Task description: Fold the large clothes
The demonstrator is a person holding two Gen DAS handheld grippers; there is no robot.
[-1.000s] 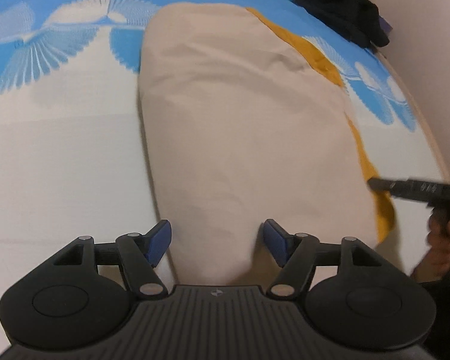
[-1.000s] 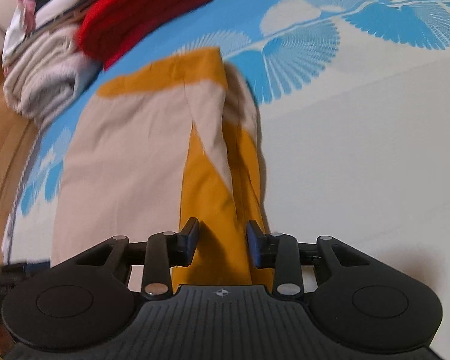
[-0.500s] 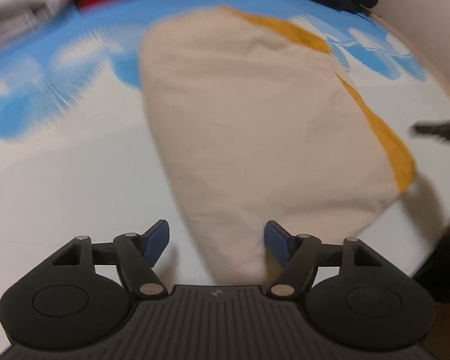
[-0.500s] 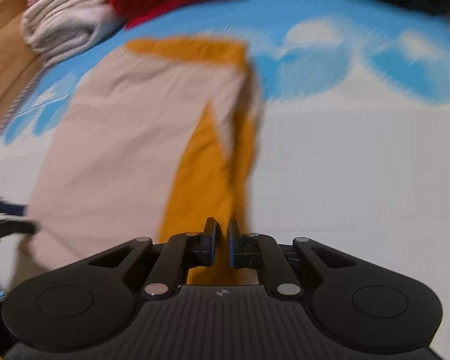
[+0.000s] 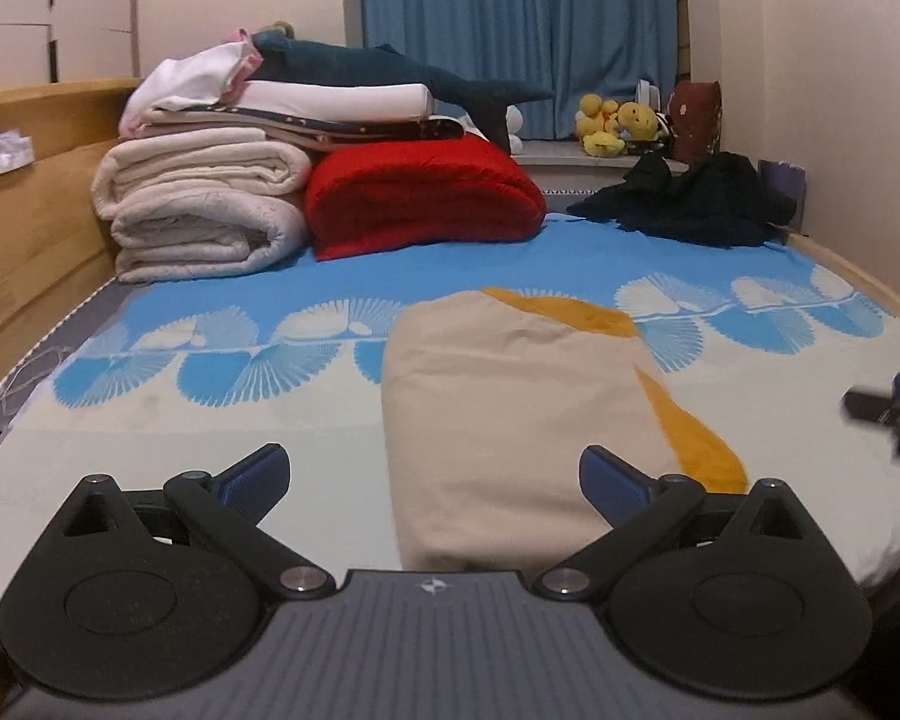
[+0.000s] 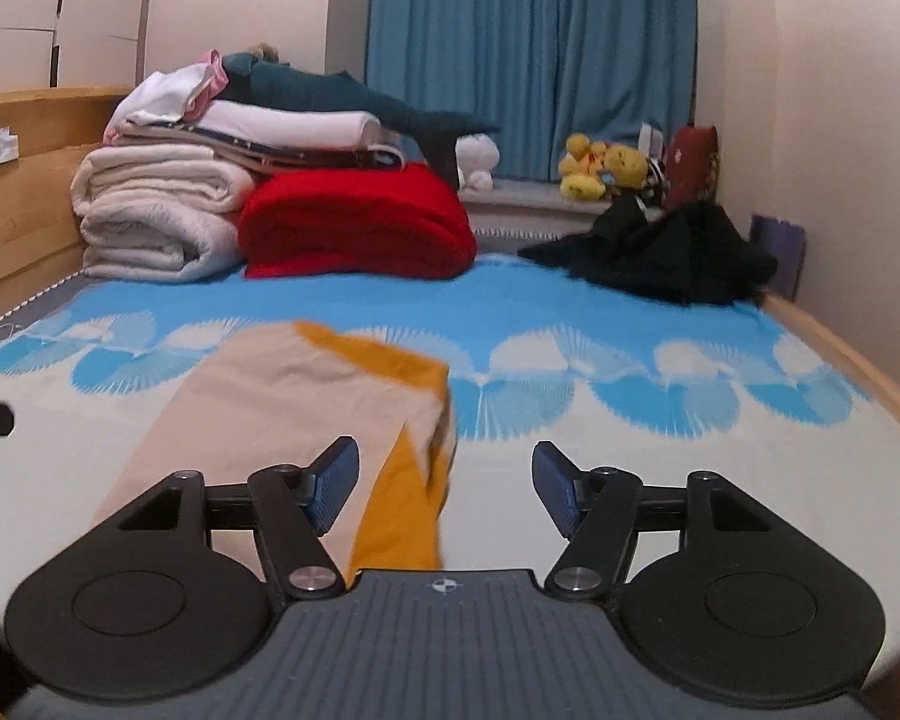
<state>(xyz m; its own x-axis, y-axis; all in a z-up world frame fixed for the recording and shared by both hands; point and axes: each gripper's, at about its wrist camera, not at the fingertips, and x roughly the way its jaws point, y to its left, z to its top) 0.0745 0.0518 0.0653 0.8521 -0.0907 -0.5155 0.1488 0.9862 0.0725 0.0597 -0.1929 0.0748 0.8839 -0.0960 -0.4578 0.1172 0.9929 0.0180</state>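
Observation:
A beige and mustard garment point(image 5: 510, 396) lies folded into a long strip on the blue and white bed cover point(image 5: 210, 408). My left gripper point(image 5: 435, 474) hovers above the strip's near end; its jaws are opening wide and hold nothing. In the right wrist view the same garment point(image 6: 294, 408) lies below and to the left. My right gripper point(image 6: 444, 486) is lifted off it, jaws opening, with only the mustard edge seen beyond the gap. The right gripper's tip point(image 5: 888, 408) shows at the left view's right edge.
Rolled cream quilts point(image 5: 204, 204), a red blanket point(image 5: 420, 192) and folded bedding with a plush shark point(image 5: 390, 72) are stacked at the head of the bed. A dark clothes heap point(image 5: 690, 198) lies far right. A wooden bed frame point(image 5: 24, 204) runs on the left, a wall on the right.
Both grippers rose and tilted up from the garment, so the room came into view. The right gripper went from shut near the mustard edge to open. The left jaws spread wider.

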